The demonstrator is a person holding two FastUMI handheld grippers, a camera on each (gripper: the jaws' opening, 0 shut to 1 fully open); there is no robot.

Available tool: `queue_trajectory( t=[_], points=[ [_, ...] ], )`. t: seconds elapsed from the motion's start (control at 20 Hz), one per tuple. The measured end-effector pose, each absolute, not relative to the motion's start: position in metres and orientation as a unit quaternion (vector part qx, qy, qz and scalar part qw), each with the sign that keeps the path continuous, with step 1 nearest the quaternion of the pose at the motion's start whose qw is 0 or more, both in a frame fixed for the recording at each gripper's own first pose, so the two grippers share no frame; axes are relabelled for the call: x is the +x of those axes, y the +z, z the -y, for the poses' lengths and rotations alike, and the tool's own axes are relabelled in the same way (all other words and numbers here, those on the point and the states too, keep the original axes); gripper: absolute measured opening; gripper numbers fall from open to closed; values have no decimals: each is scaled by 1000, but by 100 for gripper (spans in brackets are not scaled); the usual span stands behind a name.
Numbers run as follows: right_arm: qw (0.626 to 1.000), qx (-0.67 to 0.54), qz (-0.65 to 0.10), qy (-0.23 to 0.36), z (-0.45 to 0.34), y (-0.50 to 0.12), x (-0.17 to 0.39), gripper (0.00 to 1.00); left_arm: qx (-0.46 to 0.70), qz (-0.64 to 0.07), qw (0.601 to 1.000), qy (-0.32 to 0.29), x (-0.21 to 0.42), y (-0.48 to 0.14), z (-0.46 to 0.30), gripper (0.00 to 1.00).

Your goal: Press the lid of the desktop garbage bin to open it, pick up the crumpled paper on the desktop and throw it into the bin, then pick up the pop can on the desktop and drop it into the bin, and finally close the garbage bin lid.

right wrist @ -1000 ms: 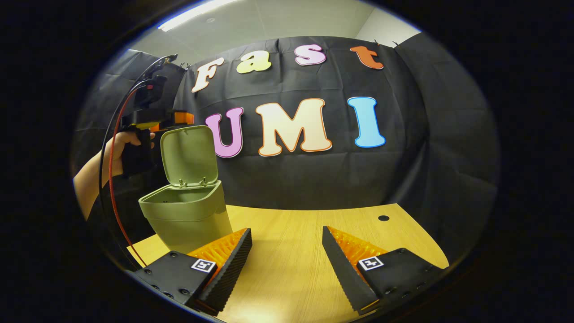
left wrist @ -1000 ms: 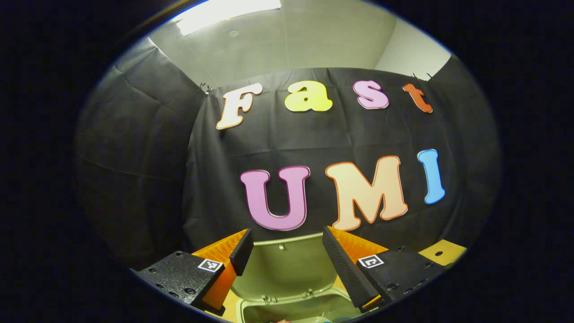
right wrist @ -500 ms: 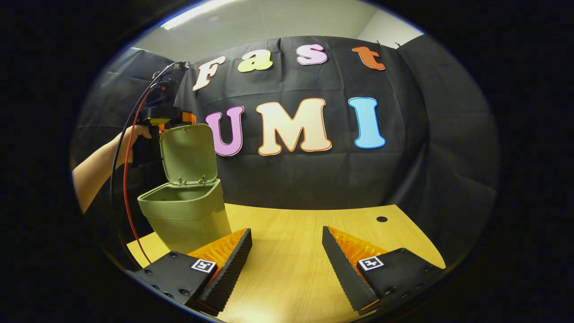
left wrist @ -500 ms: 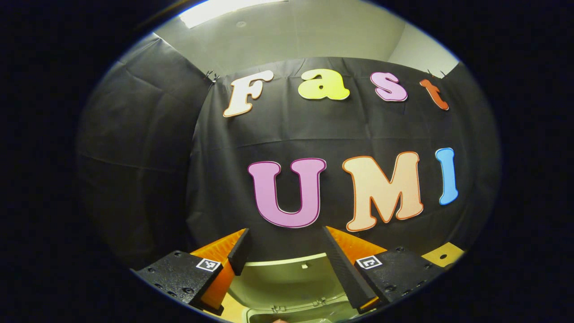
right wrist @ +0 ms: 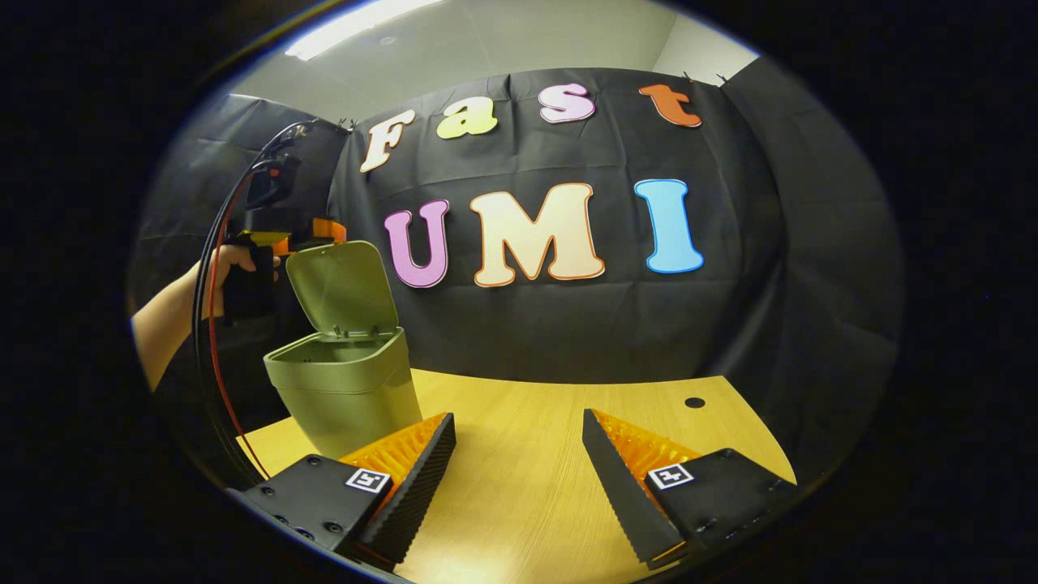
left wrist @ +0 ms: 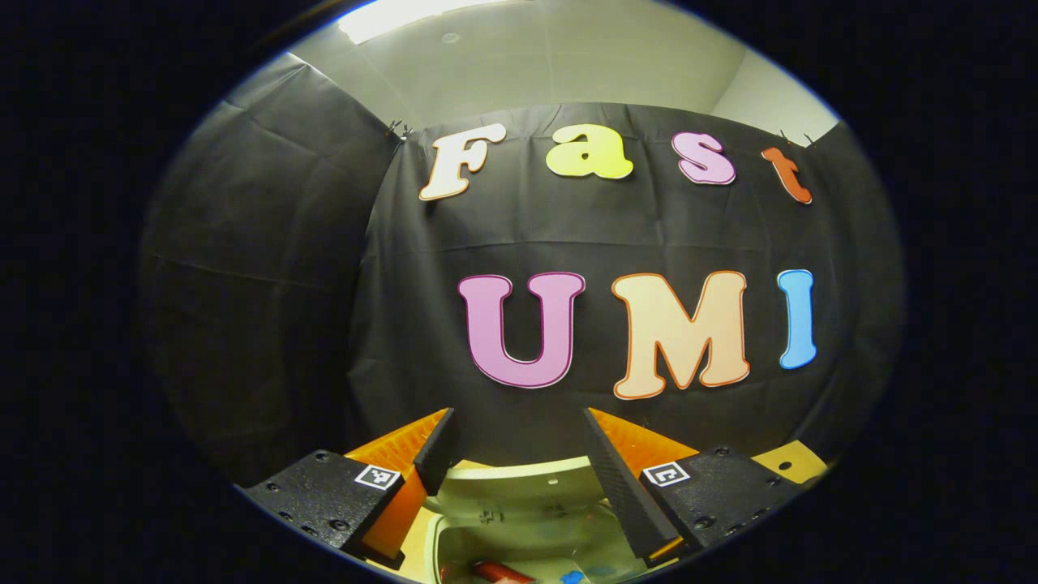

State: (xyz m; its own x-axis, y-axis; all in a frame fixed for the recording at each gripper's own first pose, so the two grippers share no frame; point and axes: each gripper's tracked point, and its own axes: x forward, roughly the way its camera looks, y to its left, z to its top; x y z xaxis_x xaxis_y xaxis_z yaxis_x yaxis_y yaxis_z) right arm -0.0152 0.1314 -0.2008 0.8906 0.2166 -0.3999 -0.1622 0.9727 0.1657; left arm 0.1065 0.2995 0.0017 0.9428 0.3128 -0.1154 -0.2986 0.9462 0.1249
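Observation:
The olive green bin (right wrist: 349, 393) stands at the table's left end with its lid (right wrist: 345, 285) raised and leaning forward over the opening. A hand (right wrist: 223, 264) holds my left gripper (right wrist: 312, 233) just behind the lid's top edge; I cannot tell whether they touch. In the left gripper view, my left gripper (left wrist: 517, 418) is open and the lid (left wrist: 523, 480) lies below, between its fingers. Under it, inside the bin (left wrist: 454, 543), lies a red can (left wrist: 496, 573). My right gripper (right wrist: 519, 430) is open and holds nothing, low over the table to the right of the bin.
The wooden table (right wrist: 551, 454) stretches to the right of the bin, with a small round hole (right wrist: 694, 402) near its far edge. Black cloth walls close the booth behind and on both sides. A red cable (right wrist: 212, 357) hangs from the left gripper.
The lid has tipped from nearly upright to leaning forward over the bin. My left gripper has come down behind it, and the bin's inside with the can has come into its view.

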Motion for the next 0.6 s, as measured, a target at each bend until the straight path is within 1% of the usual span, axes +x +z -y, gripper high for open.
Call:
queue_trajectory(
  t=[0.35, 0.6],
  points=[
    [963, 67, -223, 135, -128, -208, -23, 99, 20, -73, 985, 157, 61, -26, -274, 95],
    [958, 73, -229, 158, -134, -210, -25, 99, 39, -87, 982, 160, 40, -50, -264, 94]
  ],
)
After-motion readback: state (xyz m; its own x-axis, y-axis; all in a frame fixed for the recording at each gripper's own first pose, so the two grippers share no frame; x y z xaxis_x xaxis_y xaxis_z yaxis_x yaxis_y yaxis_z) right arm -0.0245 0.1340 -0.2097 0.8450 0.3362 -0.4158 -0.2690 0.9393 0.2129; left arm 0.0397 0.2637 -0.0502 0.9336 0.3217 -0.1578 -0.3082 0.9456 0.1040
